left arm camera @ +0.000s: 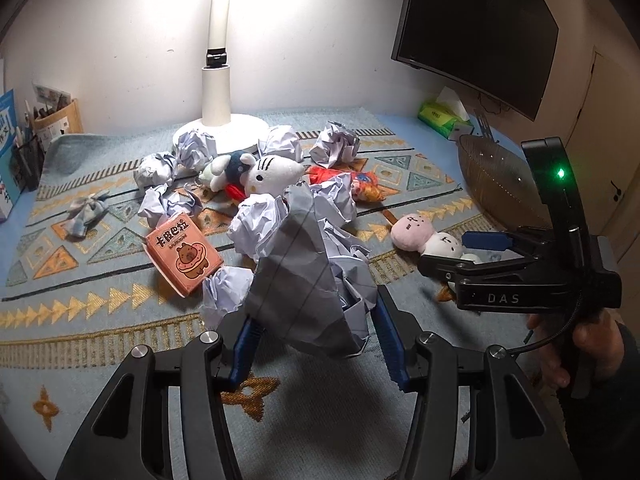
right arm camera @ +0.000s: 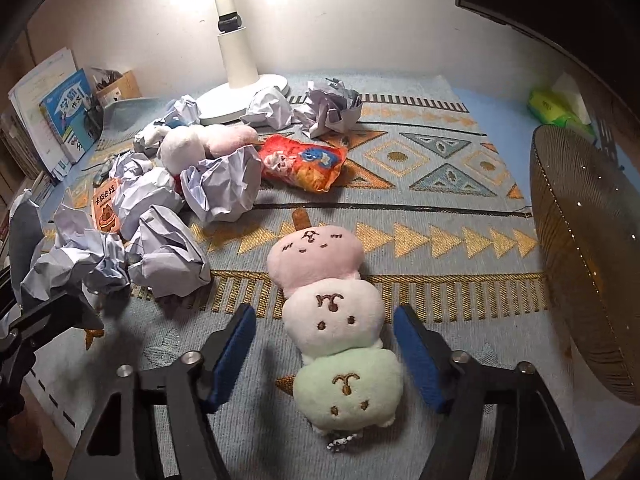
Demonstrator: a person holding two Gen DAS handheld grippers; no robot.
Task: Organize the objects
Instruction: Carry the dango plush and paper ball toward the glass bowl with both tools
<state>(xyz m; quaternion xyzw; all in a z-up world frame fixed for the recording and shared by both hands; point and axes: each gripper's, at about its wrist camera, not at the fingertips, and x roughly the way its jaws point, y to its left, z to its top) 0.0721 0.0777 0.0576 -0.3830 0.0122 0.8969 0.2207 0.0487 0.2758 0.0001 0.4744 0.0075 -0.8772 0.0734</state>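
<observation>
The left claw (left arm camera: 316, 336) grips a crumpled paper ball (left arm camera: 308, 276), the right claw (right arm camera: 324, 356) is open around the three-ball plush toy (right arm camera: 334, 328) near the counter's right edge, and most paper balls and toys still lie scattered.

Patterned mat (right arm camera: 420, 208) strewn with crumpled paper (right arm camera: 168, 258), plush toys (right arm camera: 334, 312).

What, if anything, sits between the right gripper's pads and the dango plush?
Nothing visible. The right gripper straddles the dango plush, one pad on each side with bare mat in the gaps; the paper balls lie off to the left.
</observation>
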